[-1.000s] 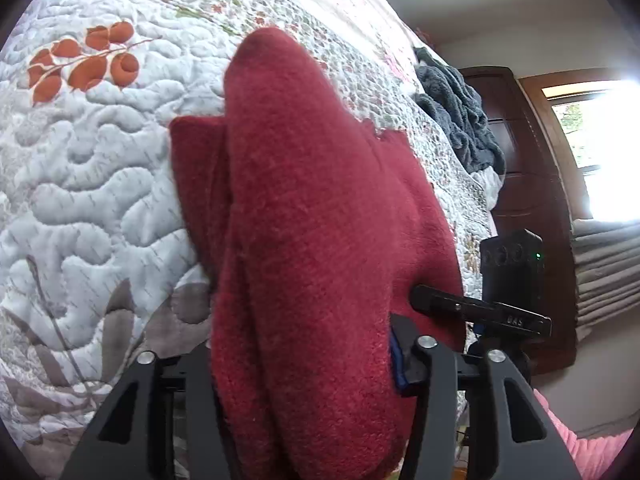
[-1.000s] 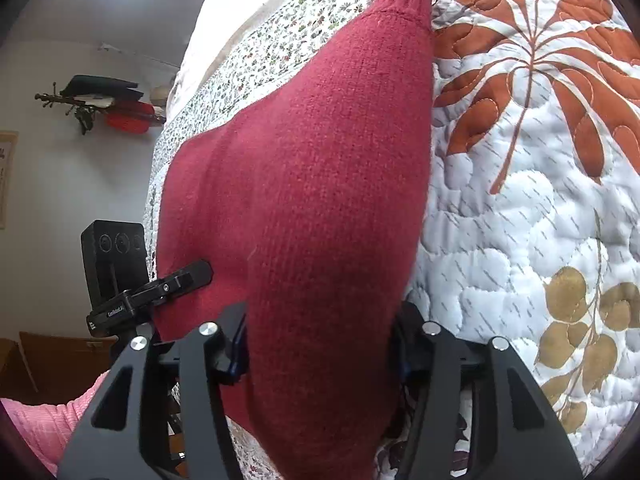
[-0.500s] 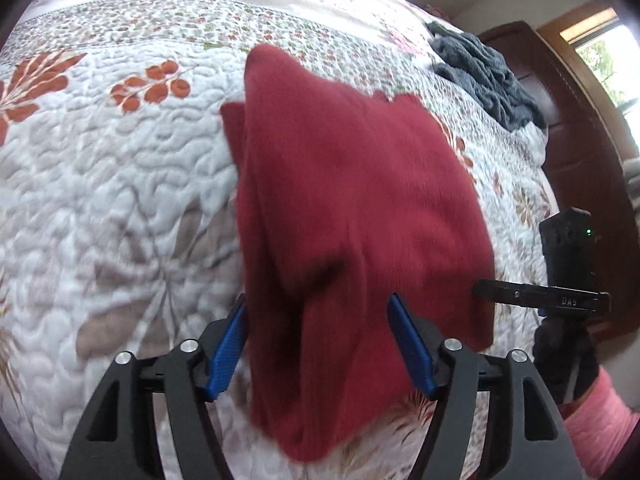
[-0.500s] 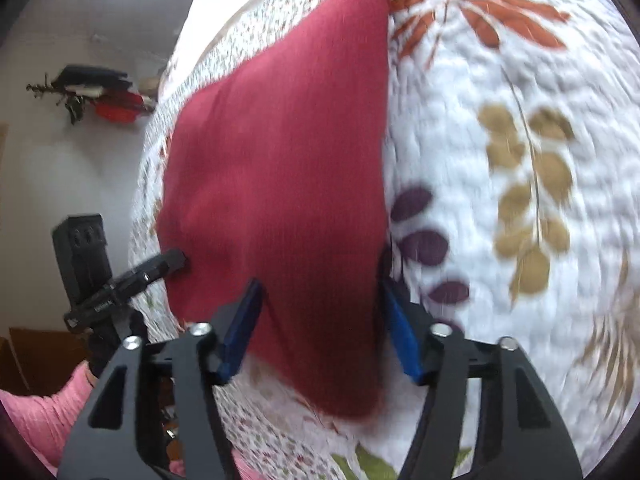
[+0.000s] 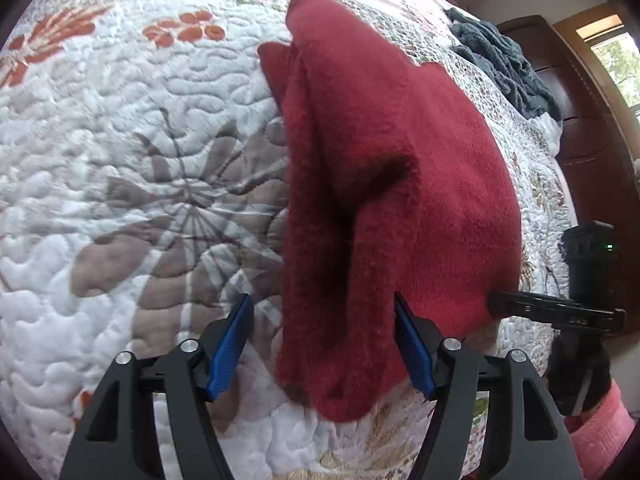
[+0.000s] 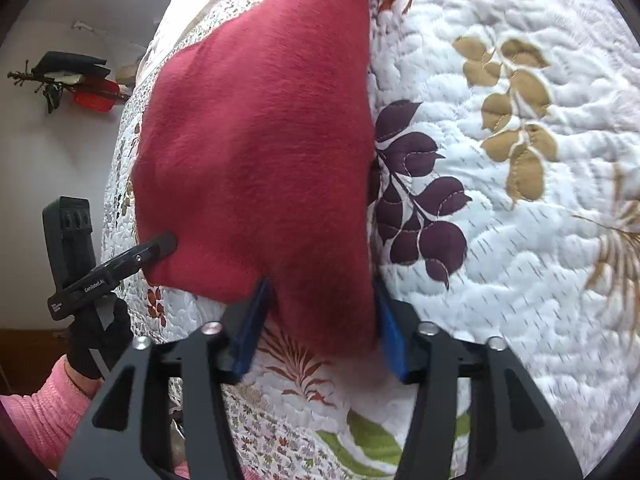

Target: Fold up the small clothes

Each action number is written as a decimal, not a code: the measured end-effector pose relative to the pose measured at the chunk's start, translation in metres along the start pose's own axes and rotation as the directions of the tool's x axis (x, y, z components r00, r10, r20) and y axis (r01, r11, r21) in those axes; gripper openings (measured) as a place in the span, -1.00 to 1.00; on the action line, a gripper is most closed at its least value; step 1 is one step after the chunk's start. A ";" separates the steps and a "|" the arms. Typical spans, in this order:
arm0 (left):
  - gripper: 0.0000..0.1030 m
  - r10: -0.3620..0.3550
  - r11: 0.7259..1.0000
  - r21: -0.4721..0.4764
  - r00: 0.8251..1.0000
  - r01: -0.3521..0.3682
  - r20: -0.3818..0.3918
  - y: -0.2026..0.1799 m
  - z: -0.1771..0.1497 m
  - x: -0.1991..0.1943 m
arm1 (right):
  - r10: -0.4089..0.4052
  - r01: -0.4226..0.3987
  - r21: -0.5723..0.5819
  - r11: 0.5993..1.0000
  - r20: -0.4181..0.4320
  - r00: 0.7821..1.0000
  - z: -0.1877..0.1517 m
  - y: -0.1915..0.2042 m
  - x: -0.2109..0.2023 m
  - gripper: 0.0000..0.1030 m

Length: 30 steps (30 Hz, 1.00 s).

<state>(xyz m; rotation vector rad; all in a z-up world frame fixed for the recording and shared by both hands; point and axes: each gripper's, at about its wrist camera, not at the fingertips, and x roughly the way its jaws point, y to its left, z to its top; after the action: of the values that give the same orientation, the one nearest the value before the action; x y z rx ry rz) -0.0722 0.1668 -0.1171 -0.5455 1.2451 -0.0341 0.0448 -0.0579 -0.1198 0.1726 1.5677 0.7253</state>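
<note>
Blue-padded and spread apart, the left claw (image 5: 322, 354) straddles the near corner of the red knit garment (image 5: 384, 184) without pinching it. The right claw (image 6: 320, 330) likewise stands apart around the other near corner. By my reckoning both have let go so the piece can settle. It lies folded on the quilted bed (image 5: 120, 184), layers stacked along its left edge, near end flopping toward the bed's edge. Gloved hands in pink sleeves (image 6: 36, 408) hold the tools. Farther off, a grey blanket (image 5: 504, 68) sits heaped.
</note>
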 end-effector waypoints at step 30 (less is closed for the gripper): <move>0.46 0.200 0.980 -0.001 0.979 -0.200 -0.029 -0.069 -0.013 -0.027 | -0.356 0.358 -0.032 0.933 0.061 0.933 -0.039 0.034 -0.050 0.79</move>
<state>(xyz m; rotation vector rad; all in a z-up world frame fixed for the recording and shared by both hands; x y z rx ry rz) -0.0742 0.1103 -0.0677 -0.4225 1.3232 0.1303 0.0053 -0.0701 -0.0609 -0.1235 1.4776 0.4620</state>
